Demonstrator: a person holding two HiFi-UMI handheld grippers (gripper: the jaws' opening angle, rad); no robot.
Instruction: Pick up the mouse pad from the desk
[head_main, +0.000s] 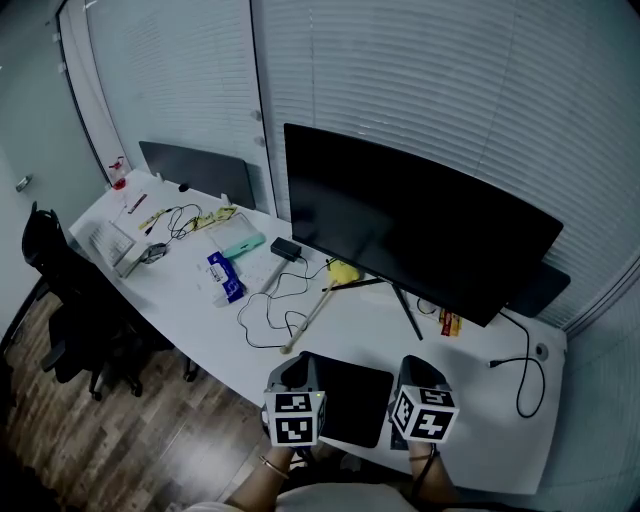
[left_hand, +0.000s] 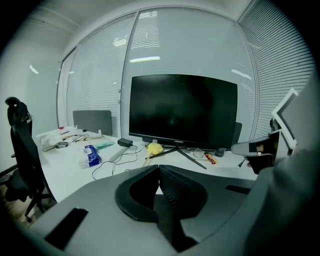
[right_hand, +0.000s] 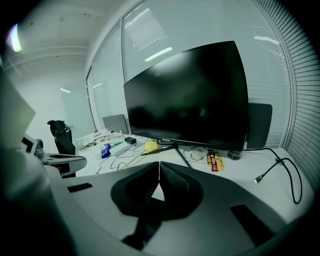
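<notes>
So the mouse pad (head_main: 352, 402) is a dark square lying flat at the near edge of the desk (head_main: 190, 310), about 6 o'clock in the head view, and it sits right between the two grippers. The left gripper (head_main: 296, 368) is at the pad's 9 o'clock and overlaps its left edge. The right gripper (head_main: 415, 368) is just off the pad's edge at 3 o'clock. Can't tell from up there if either one actually touches the pad.

Both sets of jaws are fully together, tips meeting, with nothing caught between them. That's clear in the left gripper view (left_hand: 159, 167) and just as clear in the right gripper view (right_hand: 159, 164). The pad doesn't show in either of those views.

Pose-wise they sit side by side, both aimed toward 12 o'clock at the monitor (head_main: 420, 235) and tipped a bit downward, marker cubes facing up at the head camera. The left wrist (head_main: 268, 470) pokes in from the bottom with a thin bangle on it.

Further out, there's a yellow duster (head_main: 343, 272) at roughly 12 o'clock from the pad, under the screen. A blue pack (head_main: 226, 276) lies at 10 o'clock, a snack packet (head_main: 449, 322) at 1 o'clock and a loose black cable (head_main: 525, 375) at 3 o'clock. An office chair (head_main: 70, 300) stands off the desk's left end at 9 o'clock.
</notes>
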